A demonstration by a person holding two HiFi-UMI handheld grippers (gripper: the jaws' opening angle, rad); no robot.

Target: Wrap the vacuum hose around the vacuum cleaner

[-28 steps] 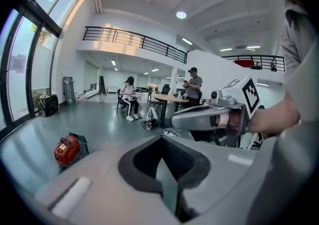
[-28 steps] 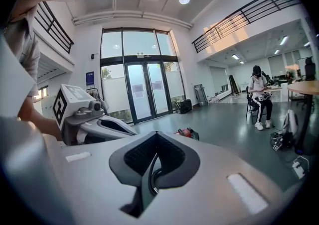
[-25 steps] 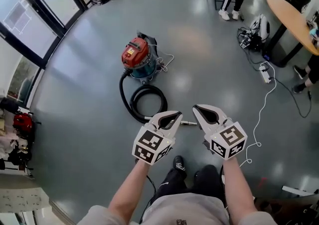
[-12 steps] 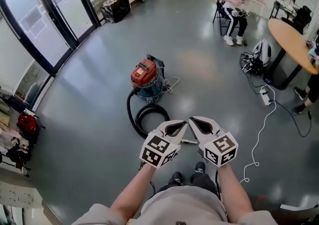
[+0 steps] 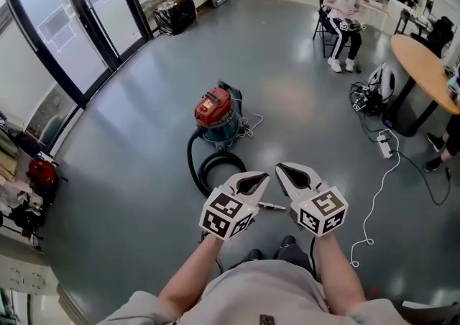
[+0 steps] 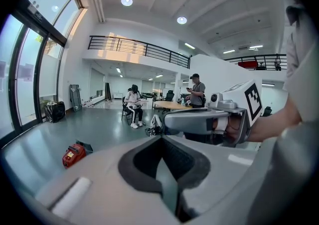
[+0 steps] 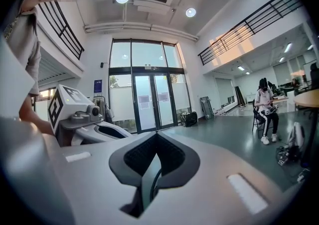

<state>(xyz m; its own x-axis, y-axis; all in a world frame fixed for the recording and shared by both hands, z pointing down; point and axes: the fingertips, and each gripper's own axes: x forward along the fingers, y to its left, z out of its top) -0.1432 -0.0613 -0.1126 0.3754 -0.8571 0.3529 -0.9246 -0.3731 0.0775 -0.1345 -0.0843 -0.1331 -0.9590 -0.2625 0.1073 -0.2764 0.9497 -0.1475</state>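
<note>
**Grey hall floor, vacuum cleaner ahead, both grippers shut on nothing**

Glossy grey floor (image 5: 122, 172) fills most of what we see from the head view. Tall glass doors (image 5: 72, 36) stand along the left, and a person sits on a chair (image 5: 343, 18) at the far right. A white cable (image 5: 374, 194) trails over the floor on the right, near a power strip (image 5: 384, 145).

The vacuum cleaner (image 5: 215, 118) stands upright on the floor in front of us, well apart from both grippers; it has a red top and a blue-green body. Its black vacuum hose (image 5: 203, 170) leaves the base on the left side and lies in a loose coil on the floor between the machine and us. None of the hose is wound around the body. A thin white cord (image 5: 248, 126) lies bunched just beside the machine on its right.

We hold the left gripper (image 5: 264, 177) and the right gripper (image 5: 280, 168) side by side above the floor, with their tips near each other and pointing toward the coil. In the left gripper view its fingers (image 6: 199, 169) meet at the tip with nothing between them. The right gripper view shows the same of its fingers (image 7: 209, 169): closed and empty.
</note>
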